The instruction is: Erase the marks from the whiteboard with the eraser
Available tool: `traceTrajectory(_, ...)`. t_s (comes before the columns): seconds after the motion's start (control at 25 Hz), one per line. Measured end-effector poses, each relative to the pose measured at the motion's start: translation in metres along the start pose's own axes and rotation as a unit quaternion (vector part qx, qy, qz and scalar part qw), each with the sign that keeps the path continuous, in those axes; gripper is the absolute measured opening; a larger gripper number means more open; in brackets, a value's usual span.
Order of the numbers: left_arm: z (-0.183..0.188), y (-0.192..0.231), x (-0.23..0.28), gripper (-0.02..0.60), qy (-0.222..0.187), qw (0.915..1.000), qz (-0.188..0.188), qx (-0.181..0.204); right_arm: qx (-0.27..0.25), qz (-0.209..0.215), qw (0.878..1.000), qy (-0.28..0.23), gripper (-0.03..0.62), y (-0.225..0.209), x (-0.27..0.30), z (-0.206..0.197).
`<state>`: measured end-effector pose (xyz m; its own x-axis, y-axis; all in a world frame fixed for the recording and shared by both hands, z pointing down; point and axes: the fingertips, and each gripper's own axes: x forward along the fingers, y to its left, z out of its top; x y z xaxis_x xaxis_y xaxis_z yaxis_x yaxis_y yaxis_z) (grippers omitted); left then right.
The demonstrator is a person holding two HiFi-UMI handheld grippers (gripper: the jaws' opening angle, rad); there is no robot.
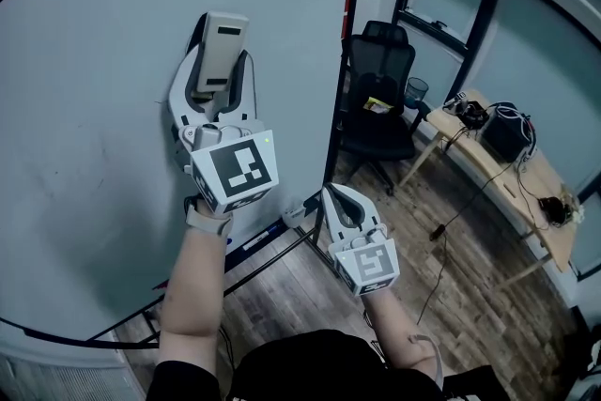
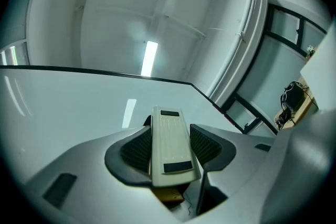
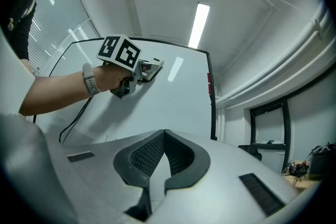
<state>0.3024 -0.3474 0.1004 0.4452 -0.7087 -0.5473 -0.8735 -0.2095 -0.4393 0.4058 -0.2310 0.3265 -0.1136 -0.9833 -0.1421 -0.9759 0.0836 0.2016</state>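
Note:
A cream eraser (image 1: 222,52) (image 2: 169,144) is pressed flat against the whiteboard (image 1: 94,108), clamped between the jaws of my left gripper (image 1: 212,85) (image 2: 170,147), which is shut on it. The board surface around the eraser looks clean; faint small specks show at the lower left (image 1: 42,174). My right gripper (image 1: 344,208) (image 3: 164,152) hangs low beside the board's right edge, jaws shut together with nothing between them. In the right gripper view the left gripper (image 3: 137,72) and eraser show against the whiteboard (image 3: 173,97).
The board's black frame (image 1: 346,52) runs down its right side, with a marker tray (image 1: 282,230) along the bottom. A black office chair (image 1: 377,89) stands behind the board. A wooden desk (image 1: 507,174) with cables and devices stands at the right on the wood floor.

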Motion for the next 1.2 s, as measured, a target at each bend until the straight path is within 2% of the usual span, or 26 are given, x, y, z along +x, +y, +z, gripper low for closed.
traceTrajectory(0.2, -0.021, -0.017, -0.014, 0.241, 0.016, 0.9997, -0.015, 0.009, 0.010, 0.003, 1.000, 0.012, 0.026, 0.002, -0.004, -0.013)
traceTrajectory(0.32, -0.042, -0.029, -0.026, 0.241, 0.028, 0.9987, -0.028, 0.031, 0.015, 0.008, 1.000, 0.017, 0.026, 0.007, -0.005, -0.018)
traceTrajectory(1.04, -0.139, -0.062, -0.102, 0.245, 0.121, 0.9912, -0.050, 0.022, 0.031, 0.030, 0.998, 0.053, 0.026, 0.039, -0.025, -0.049)
traceTrajectory(1.2, -0.160, -0.069, -0.122, 0.245, 0.134, 0.9887, -0.059, 0.032, 0.032, 0.036, 0.997, 0.061, 0.026, 0.047, -0.030, -0.054)
